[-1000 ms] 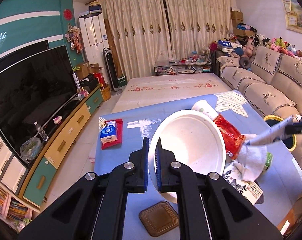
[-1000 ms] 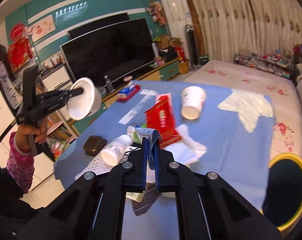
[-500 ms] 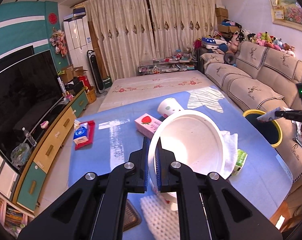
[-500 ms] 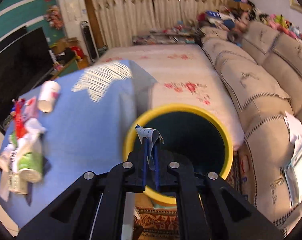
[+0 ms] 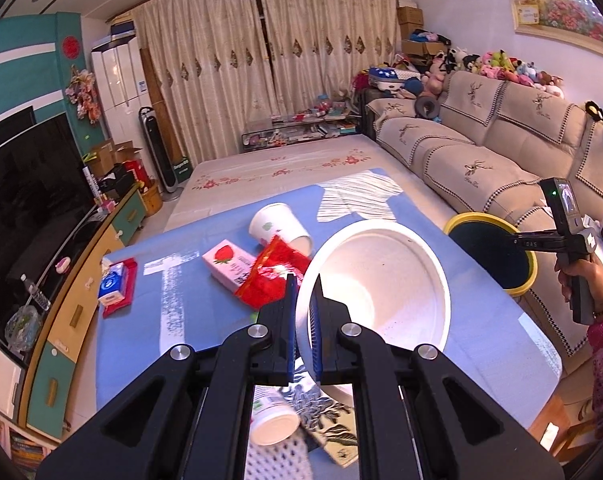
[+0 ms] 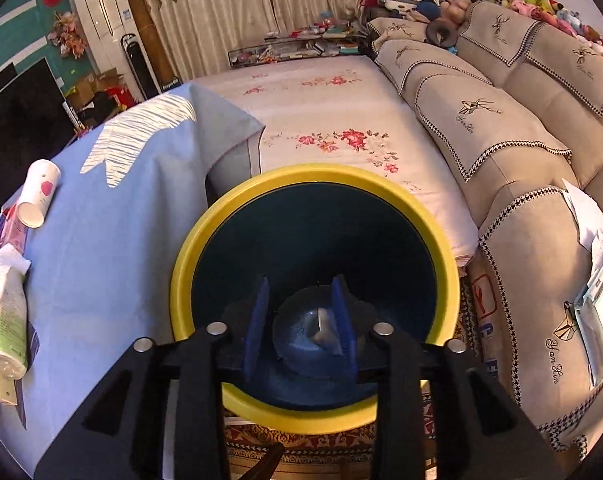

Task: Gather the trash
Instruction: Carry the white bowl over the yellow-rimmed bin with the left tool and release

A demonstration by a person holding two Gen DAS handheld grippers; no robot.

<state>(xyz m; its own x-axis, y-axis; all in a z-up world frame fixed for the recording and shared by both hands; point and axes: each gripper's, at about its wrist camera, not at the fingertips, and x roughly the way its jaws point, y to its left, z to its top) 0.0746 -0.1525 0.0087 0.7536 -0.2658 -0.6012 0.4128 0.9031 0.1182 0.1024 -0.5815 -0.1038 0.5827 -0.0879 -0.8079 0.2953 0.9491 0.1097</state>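
My left gripper [image 5: 304,280] is shut on the rim of a white bowl [image 5: 381,280], held above the blue-covered table [image 5: 481,320]. Below it lie a paper cup [image 5: 279,226], a pink carton [image 5: 229,264], a red wrapper [image 5: 271,280] and a small white bottle [image 5: 273,420]. My right gripper [image 6: 301,284] hangs over the mouth of the yellow-rimmed bin [image 6: 313,174], pointing down into it. Its jaws are opening and nothing is pressed between the pads. A paper scrap [image 6: 325,330] shows deep inside the bin. The left wrist view shows that gripper [image 5: 517,239] from the side, held by a hand [image 5: 577,276], above the bin [image 5: 461,218].
The bin stands on the floor between the table's edge and a beige sofa [image 6: 521,140]. A patterned paper [image 5: 325,416] and a tissue pack [image 5: 113,286] lie on the table. A TV [image 5: 21,200] on a low cabinet runs along the left. A flowered mat [image 6: 321,112] lies beyond.
My right gripper swung from over the table to above the bin, dipped and released the paper strip, which now lies in the bin. My left gripper carried the bowl toward the bin.
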